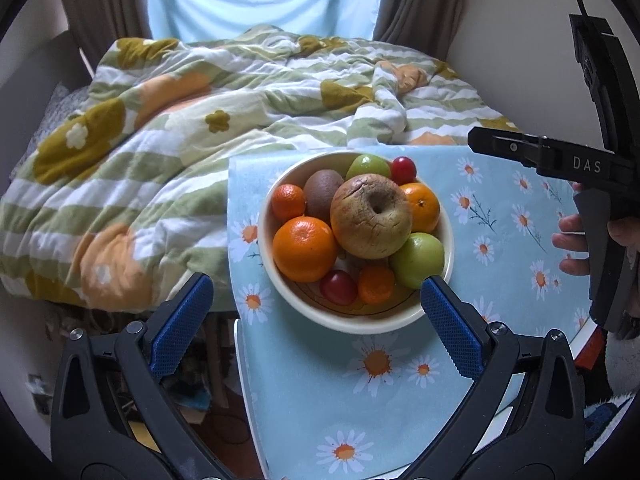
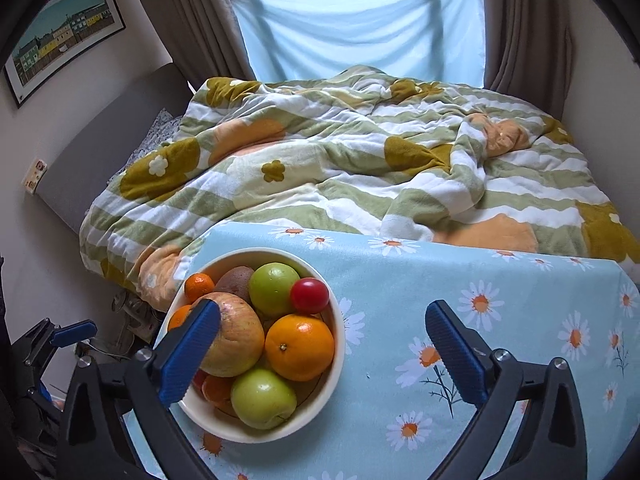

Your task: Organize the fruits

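We held the left gripper [image 1: 316, 306] low over the near edge of the table, its blue-padded jaws spread wide with nothing between them, and the cream bowl [image 1: 448, 240] sat just beyond the fingertips on the daisy-printed blue tablecloth [image 1: 500, 240]. All the fruit lay inside that bowl, near the table's left far corner: a big wrinkled brownish apple [image 1: 371, 216] on top in the middle, a large orange [image 1: 305, 249] to its left, a small mandarin [image 1: 288, 202] and a kiwi [image 1: 323, 194] on the far left side, a green apple [image 1: 369, 166] and a red cherry tomato [image 1: 403, 170] at the far rim, another orange [image 1: 422, 206] on the right, a second green apple [image 1: 417, 259] at the near right, and a second red tomato [image 1: 338, 287] beside a small mandarin [image 1: 376, 284] at the near side. Our right gripper [image 2: 322, 354] hovered over the table to the right of the bowl, its jaws likewise wide and empty, with the left finger [image 2: 191, 354] overlapping the bowl's rim and the big apple in the right wrist view. From the left wrist view that gripper's black body appeared at the right edge, gripped by our right hand [image 1: 572, 240]. Beyond the table lay a bed with a rumpled floral quilt [image 2: 340, 160], and behind it a window hung with blue cloth [image 2: 360, 24].
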`<state>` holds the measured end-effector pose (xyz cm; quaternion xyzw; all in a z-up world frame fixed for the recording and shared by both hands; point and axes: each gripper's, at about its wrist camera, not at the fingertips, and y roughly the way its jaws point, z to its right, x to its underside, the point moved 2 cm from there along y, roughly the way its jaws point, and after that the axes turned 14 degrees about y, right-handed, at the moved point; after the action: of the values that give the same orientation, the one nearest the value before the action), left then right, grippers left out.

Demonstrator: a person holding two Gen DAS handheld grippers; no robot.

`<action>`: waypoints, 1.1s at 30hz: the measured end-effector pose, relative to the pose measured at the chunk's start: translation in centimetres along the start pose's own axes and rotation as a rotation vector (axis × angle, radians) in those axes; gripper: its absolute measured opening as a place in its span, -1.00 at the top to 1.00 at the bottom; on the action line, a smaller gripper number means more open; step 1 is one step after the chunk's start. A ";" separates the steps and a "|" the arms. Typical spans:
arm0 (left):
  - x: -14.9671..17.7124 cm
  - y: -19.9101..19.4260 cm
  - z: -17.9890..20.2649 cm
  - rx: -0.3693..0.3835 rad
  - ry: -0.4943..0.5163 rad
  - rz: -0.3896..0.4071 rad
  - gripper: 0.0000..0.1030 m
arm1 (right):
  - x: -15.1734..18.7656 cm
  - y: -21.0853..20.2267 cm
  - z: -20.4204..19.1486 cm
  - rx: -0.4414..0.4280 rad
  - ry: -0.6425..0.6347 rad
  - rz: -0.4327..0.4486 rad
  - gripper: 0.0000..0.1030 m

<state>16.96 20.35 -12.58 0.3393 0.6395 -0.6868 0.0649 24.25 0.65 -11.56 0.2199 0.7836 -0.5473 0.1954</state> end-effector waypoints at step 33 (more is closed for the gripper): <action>-3.1 -10.4 13.8 -0.142 -0.061 0.165 -1.00 | 6.2 -19.9 9.8 0.267 0.076 0.192 -0.98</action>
<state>8.64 8.33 -2.87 0.3645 0.6543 -0.6419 0.1645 8.68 -13.82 -2.72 0.3383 0.6860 -0.6168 0.1860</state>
